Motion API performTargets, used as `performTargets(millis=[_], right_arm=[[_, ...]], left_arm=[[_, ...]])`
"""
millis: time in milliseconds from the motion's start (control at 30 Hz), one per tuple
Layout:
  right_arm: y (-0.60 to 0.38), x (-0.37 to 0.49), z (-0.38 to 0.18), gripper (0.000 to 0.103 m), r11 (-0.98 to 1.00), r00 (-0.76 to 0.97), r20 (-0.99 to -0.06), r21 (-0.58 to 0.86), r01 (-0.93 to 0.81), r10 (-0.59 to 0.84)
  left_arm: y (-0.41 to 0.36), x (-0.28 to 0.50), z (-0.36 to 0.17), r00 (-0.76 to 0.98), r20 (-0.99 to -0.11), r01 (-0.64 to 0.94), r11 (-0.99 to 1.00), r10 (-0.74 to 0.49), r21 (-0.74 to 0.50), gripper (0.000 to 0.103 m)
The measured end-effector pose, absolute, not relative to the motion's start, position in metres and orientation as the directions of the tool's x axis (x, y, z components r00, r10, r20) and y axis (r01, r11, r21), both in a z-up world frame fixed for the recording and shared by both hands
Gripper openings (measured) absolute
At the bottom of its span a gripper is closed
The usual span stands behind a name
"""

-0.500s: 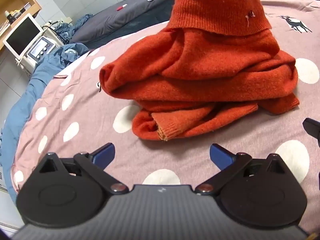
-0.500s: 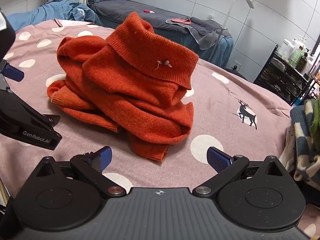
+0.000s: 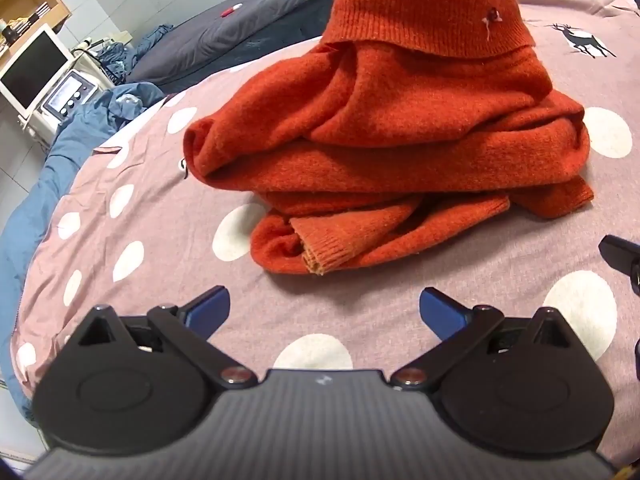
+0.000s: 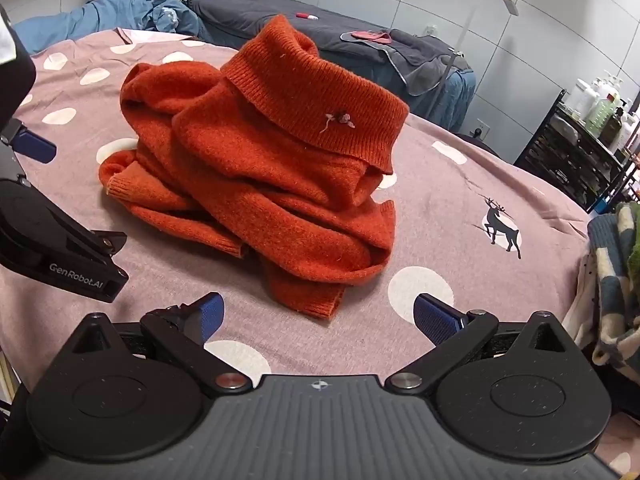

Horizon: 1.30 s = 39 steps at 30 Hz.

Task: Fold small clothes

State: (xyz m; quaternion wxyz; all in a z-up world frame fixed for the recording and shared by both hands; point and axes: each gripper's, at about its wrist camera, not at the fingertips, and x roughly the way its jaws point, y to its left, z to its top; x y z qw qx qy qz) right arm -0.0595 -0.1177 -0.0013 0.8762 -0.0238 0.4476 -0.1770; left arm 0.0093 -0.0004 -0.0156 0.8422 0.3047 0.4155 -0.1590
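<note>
An orange knitted turtleneck sweater [image 3: 400, 128] lies in a crumpled heap on the pink spotted bedcover [image 3: 152, 232], its ribbed collar standing up at the back and a cuffed sleeve end pointing toward me. My left gripper [image 3: 324, 314] hovers open just short of that cuff, nothing between its blue pads. In the right wrist view the same sweater [image 4: 260, 168] fills the middle, and my right gripper [image 4: 318, 318] is open close to a ribbed sleeve end. The left gripper [image 4: 24, 148] shows at the left edge there.
A blue duvet [image 3: 52, 152] hangs off the bed's left side beside a white device with a screen [image 3: 60, 96]. A dark grey bed [image 4: 280, 12] stands behind. A black shelf with bottles [image 4: 588, 128] and a checked blanket [image 4: 612, 280] are at the right.
Both grippers have crept slightly closer to the sweater, which looms a little larger. The sweater itself has not moved.
</note>
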Motion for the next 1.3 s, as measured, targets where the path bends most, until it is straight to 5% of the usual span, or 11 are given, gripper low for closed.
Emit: performTargets(millis=[1300], right_arm=[[-0.116, -0.062, -0.006, 0.103, 0.932, 0.525, -0.782, -0.197, 0.302, -0.336]], left_arm=[[0.012, 0.012, -0.021, 0.617, -0.787, 0.503, 0.766, 0.005, 0.400, 0.103]])
